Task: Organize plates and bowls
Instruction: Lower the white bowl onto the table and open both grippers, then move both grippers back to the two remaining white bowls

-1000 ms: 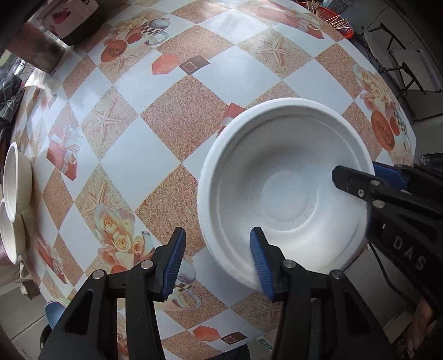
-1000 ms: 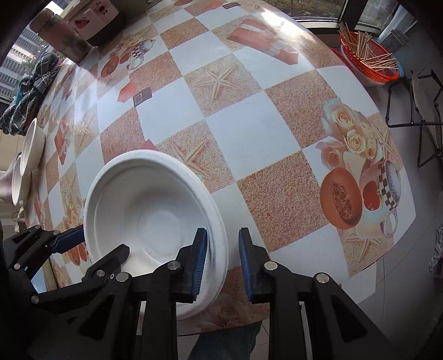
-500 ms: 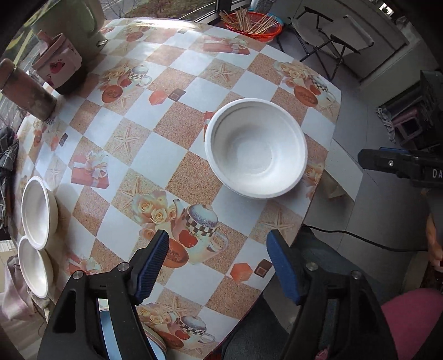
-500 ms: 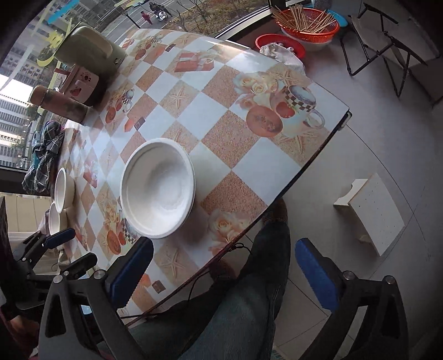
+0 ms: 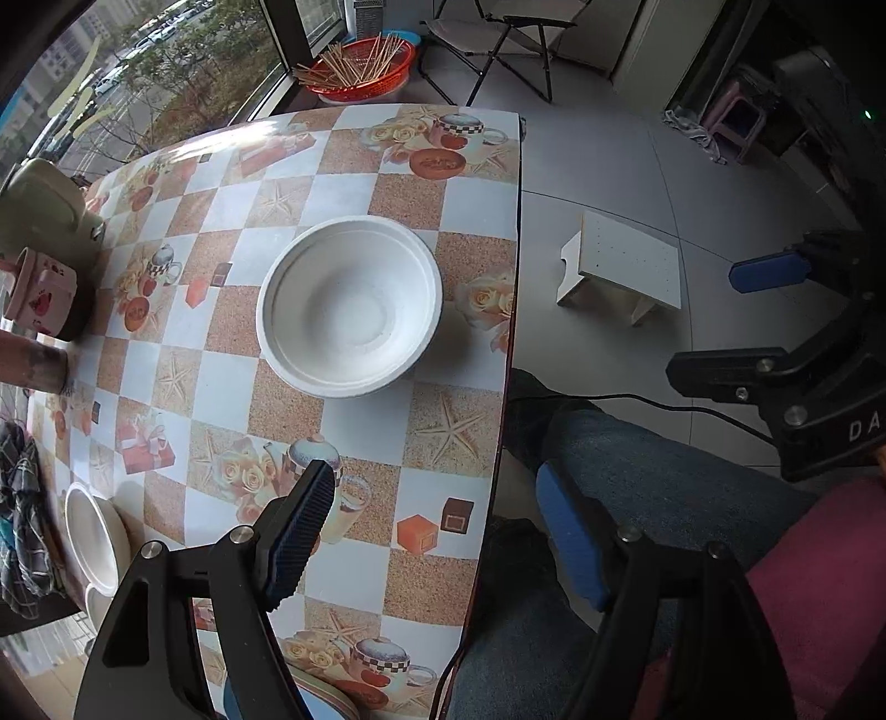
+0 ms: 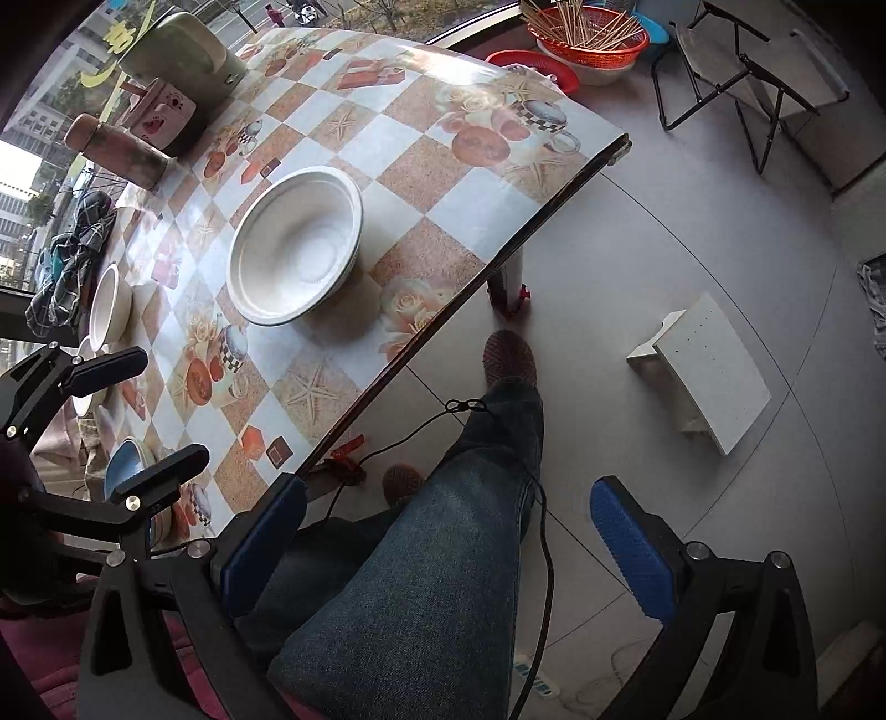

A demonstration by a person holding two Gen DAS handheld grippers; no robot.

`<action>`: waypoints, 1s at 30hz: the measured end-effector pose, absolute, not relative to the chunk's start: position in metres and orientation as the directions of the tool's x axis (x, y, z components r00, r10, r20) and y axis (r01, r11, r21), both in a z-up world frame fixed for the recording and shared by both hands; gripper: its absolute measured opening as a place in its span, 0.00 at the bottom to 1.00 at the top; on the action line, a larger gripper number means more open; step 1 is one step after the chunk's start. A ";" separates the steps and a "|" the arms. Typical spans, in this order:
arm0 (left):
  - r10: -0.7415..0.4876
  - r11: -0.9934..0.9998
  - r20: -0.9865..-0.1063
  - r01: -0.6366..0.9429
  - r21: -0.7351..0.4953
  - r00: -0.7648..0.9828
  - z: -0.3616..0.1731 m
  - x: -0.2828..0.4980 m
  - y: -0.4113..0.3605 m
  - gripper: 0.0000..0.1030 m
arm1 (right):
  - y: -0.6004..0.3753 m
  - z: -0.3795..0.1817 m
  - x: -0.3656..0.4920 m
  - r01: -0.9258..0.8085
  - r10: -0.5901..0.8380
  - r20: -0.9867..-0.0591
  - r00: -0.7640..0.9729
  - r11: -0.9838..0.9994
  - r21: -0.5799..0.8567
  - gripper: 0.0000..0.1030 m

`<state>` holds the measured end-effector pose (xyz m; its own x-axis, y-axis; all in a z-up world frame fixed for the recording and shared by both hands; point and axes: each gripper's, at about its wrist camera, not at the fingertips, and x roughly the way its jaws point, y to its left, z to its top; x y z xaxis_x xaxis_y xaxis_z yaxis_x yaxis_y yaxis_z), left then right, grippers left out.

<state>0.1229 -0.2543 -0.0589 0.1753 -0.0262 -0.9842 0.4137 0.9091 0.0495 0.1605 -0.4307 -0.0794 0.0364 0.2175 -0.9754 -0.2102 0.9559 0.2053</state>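
A large white bowl (image 5: 349, 304) (image 6: 296, 243) stands upright and alone on the chequered table (image 5: 476, 210) (image 6: 443, 177), near its edge. My left gripper (image 5: 432, 487) (image 6: 149, 415) hangs open high above the table's near edge, nothing between its fingers. My right gripper (image 6: 448, 504) (image 5: 736, 327) is wide open too, out over the floor and a person's leg, off the table. Two smaller white bowls (image 5: 91, 537) (image 6: 108, 304) sit at the table's far left edge. A blue dish (image 6: 124, 465) lies near the left gripper, partly hidden.
A pink box (image 5: 41, 293), a brown bottle (image 6: 119, 147) and a green container (image 6: 177, 47) stand along the window side. A plaid cloth (image 6: 66, 266) lies beyond the bowls. On the floor are a white stool (image 6: 703, 365), a red basket of sticks (image 5: 360, 66), a folding chair and a cable.
Both grippers let go of the big bowl's rim, opened wide, then rose and drew back from it. The bowl stays where it was on the table.
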 end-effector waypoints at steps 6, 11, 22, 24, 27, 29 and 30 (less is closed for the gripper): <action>-0.065 0.924 -0.976 0.381 0.019 0.207 -0.051 0.128 -0.246 0.76 | -0.450 -0.068 0.162 -0.156 0.189 -0.979 0.073 0.972 0.176 1.00; -0.086 0.945 -0.974 0.326 -0.013 0.208 -0.050 0.133 -0.233 0.76 | -0.449 -0.063 0.165 -0.167 0.160 -0.984 0.082 0.975 0.145 1.00; -0.137 0.965 -0.915 0.259 -0.037 0.381 -0.014 0.131 -0.215 0.76 | -0.442 -0.020 0.164 -0.202 0.124 -0.958 0.257 0.977 0.072 1.00; -0.162 0.967 -0.883 0.250 -0.053 0.440 -0.002 0.130 -0.211 0.77 | -0.441 -0.008 0.163 -0.207 0.128 -0.945 0.302 0.976 0.066 1.00; -0.213 0.962 -0.851 0.257 -0.095 0.480 0.014 0.128 -0.206 0.78 | -0.440 0.007 0.161 -0.209 0.137 -0.925 0.355 0.976 0.064 1.00; -0.229 0.961 -0.844 0.250 -0.117 0.485 0.022 0.128 -0.203 0.78 | -0.439 0.018 0.159 -0.213 0.158 -0.907 0.391 0.974 0.078 1.00; -0.237 0.961 -0.839 0.246 -0.128 0.490 0.026 0.127 -0.201 0.78 | -0.438 0.025 0.158 -0.214 0.164 -0.895 0.414 0.974 0.080 1.00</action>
